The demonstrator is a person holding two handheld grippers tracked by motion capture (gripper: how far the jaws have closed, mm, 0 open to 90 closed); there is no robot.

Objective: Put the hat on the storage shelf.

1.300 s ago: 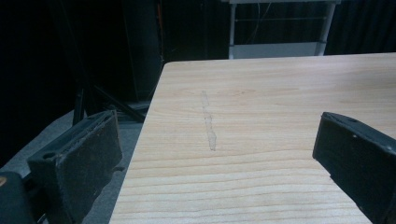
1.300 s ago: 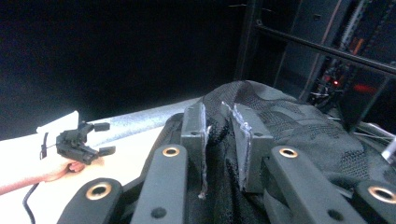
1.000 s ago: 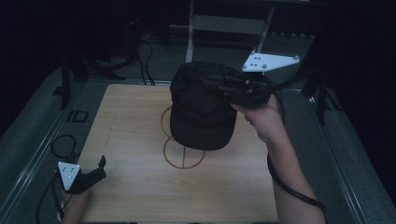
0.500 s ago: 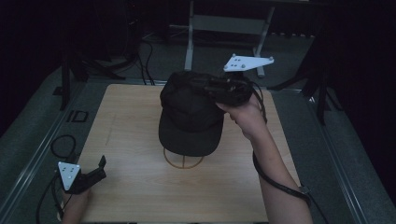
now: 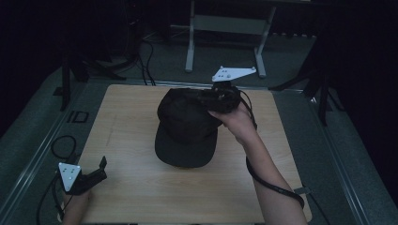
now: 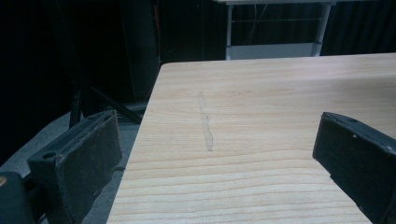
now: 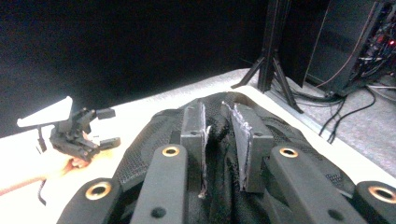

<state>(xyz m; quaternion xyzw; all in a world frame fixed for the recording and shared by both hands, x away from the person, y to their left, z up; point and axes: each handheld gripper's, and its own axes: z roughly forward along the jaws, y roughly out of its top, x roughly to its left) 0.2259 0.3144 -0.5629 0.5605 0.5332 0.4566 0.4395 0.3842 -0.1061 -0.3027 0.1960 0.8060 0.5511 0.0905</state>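
Observation:
A black cap (image 5: 185,126) lies in the middle of the wooden table (image 5: 141,187), brim toward the near edge. My right gripper (image 5: 209,97) is shut on the mesh fabric at the cap's back right. In the right gripper view the jaws (image 7: 219,109) pinch a fold of the cap (image 7: 149,140) between them. My left gripper (image 5: 101,168) rests open at the table's near left corner. In the left gripper view its jaws (image 6: 219,135) stand wide apart over bare wood (image 6: 261,93). The right gripper view also shows the left gripper (image 7: 105,126) farther off.
A metal stand (image 5: 225,28) rises behind the table's far edge. Cables (image 5: 150,56) run over the grey floor at the back left. Dark tripod legs (image 5: 324,93) stand to the right. A cable loop (image 5: 63,145) lies off the left edge.
My right gripper has carried the cap leftward and down. The cap now covers the circle marks on the table. The left gripper has not moved.

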